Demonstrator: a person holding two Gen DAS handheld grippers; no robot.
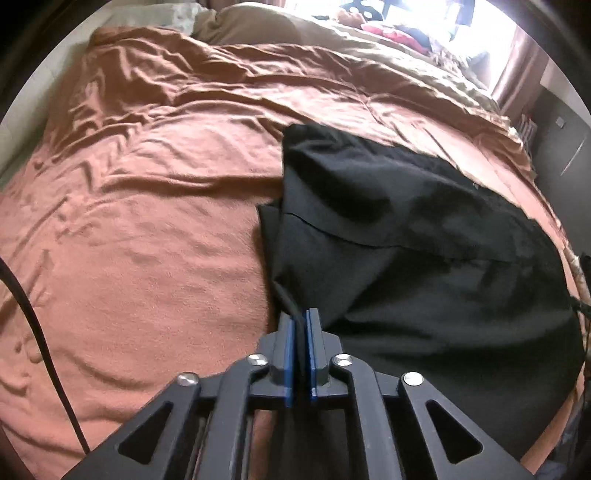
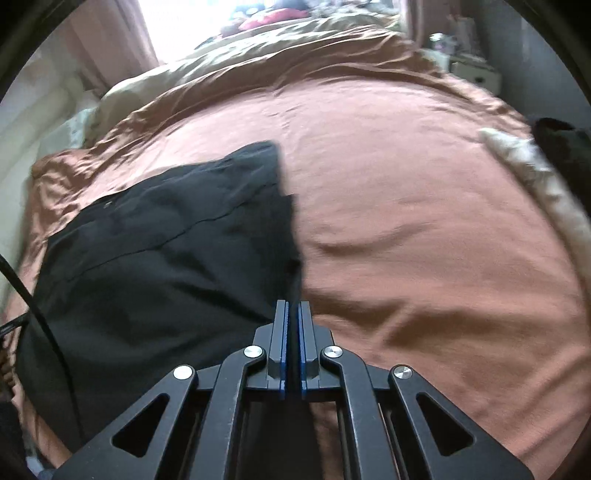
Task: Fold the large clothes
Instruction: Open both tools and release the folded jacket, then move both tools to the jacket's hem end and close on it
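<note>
In the left wrist view the left gripper [image 1: 300, 317] is sitting at the lower middle of the frame, its blue-lined jaws pressed nearly together and pinching a dark edge of the black garment [image 1: 424, 258], which is running up between the pads. The garment is spreading from there across the lower right of the frame, folded over itself with a seam line crossing it, and is lying on the rust-coloured blanket [image 1: 147, 240] that is covering the bed and filling the left and centre. A black cable [image 1: 40, 332] is hanging down the left edge.

In the right wrist view the right gripper [image 2: 292, 310] is sitting at the lower middle, jaws pressed together at the right-hand edge of the garment [image 2: 166, 258]; whether cloth is caught between the pads I cannot tell. The garment is filling the lower left of this frame, and the blanket [image 2: 424, 221] is stretching bare to the right. A pale cloth [image 2: 535, 177] is lying along the right edge, with a dark item [image 2: 565, 147] just beside it. A beige duvet [image 2: 258, 40] is bunching at the top, under a bright window [image 2: 184, 22]. No containers are showing in either view.
</note>
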